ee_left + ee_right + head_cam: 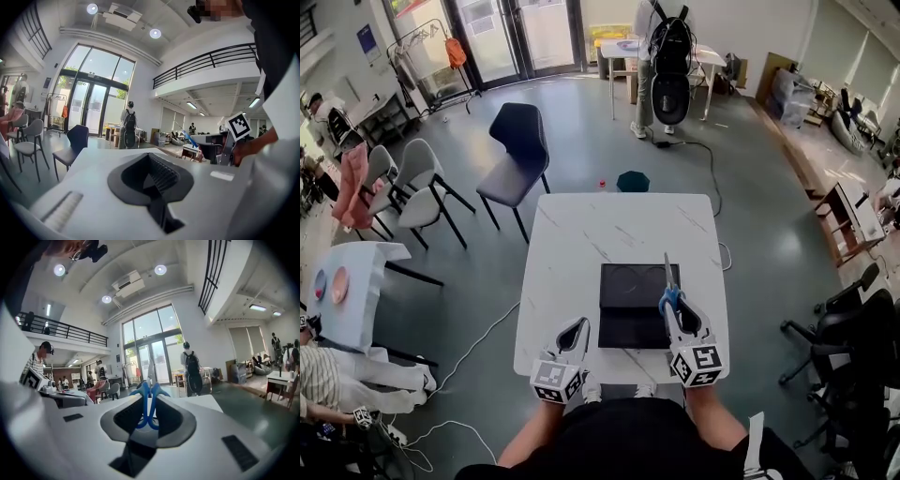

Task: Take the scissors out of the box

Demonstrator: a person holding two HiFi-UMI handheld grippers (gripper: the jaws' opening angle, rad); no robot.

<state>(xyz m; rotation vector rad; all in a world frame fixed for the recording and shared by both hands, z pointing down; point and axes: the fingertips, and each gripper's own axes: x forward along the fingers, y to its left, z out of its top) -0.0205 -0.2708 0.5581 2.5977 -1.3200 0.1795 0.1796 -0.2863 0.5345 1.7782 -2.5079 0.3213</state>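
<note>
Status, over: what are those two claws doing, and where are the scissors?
Right gripper shut on blue-handled scissors, held over black box. Left gripper shut, empty, at white table edge. Nothing in the way.

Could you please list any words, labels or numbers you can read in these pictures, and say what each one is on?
No text can be read.
Marker cubes on the left gripper and right gripper: square patterns only, no letters.
Blue wall sign: too small to read.
Scissors and box: no print shows.
</note>
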